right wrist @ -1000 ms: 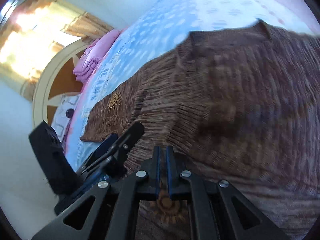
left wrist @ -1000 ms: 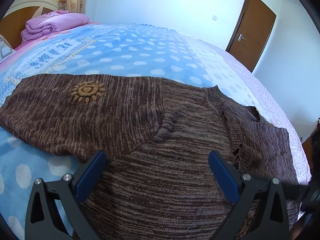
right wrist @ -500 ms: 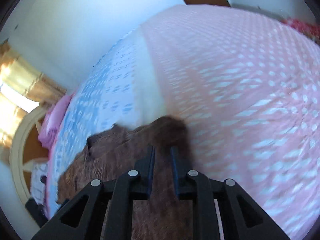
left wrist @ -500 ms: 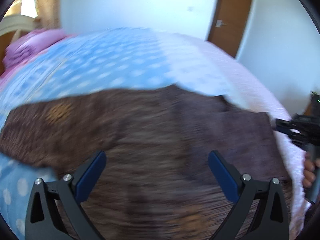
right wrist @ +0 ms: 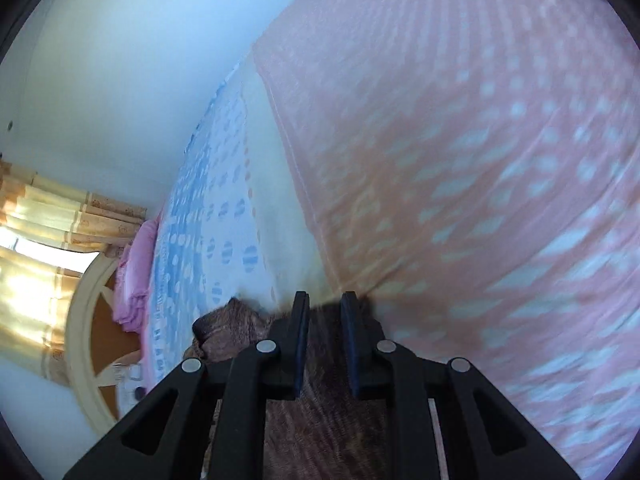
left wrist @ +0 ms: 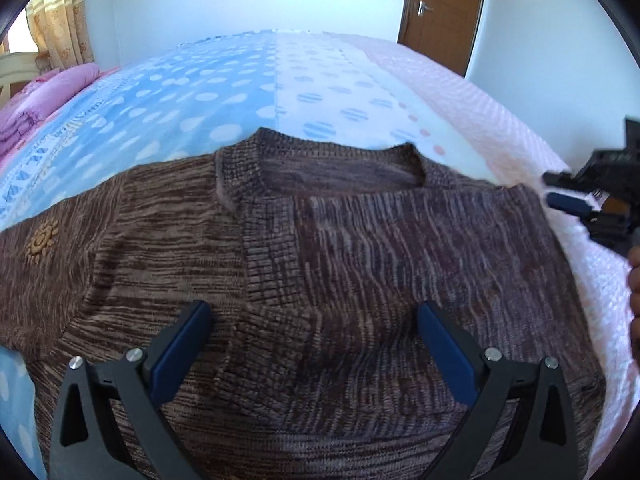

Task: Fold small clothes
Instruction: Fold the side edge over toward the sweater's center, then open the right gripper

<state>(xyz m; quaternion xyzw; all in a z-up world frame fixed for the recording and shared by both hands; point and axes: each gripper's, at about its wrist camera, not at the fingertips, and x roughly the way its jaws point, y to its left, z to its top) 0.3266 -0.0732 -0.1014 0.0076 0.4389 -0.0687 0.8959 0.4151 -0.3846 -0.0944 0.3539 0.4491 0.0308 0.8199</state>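
Observation:
A brown knitted sweater (left wrist: pixel 320 260) lies flat on the bed, collar (left wrist: pixel 320 168) at the far side and a sun emblem (left wrist: pixel 42 240) on its left part. One part is folded across the chest, its ribbed cuff near the middle. My left gripper (left wrist: pixel 314 312) hovers open over the sweater's near half, nothing between its fingers. My right gripper (right wrist: pixel 324 300) sits at the sweater's (right wrist: pixel 320 420) right edge. Its jaws are opening, and brown knit shows in the gap without being pinched. The left wrist view shows the right gripper (left wrist: pixel 560 196) just off the sweater's far right corner.
The bed cover is blue with white dots (left wrist: pixel 180 92) and pink (right wrist: pixel 480 160) toward the right edge. A folded pink quilt (left wrist: pixel 24 108) lies by the headboard (right wrist: pixel 92 340). A brown door (left wrist: pixel 444 8) stands behind. A hand (left wrist: pixel 634 276) shows at the right rim.
My right gripper swept from the sweater's middle to its right edge with cloth pinched, then its jaws parted. My left gripper slid rightward over the sweater and stayed open.

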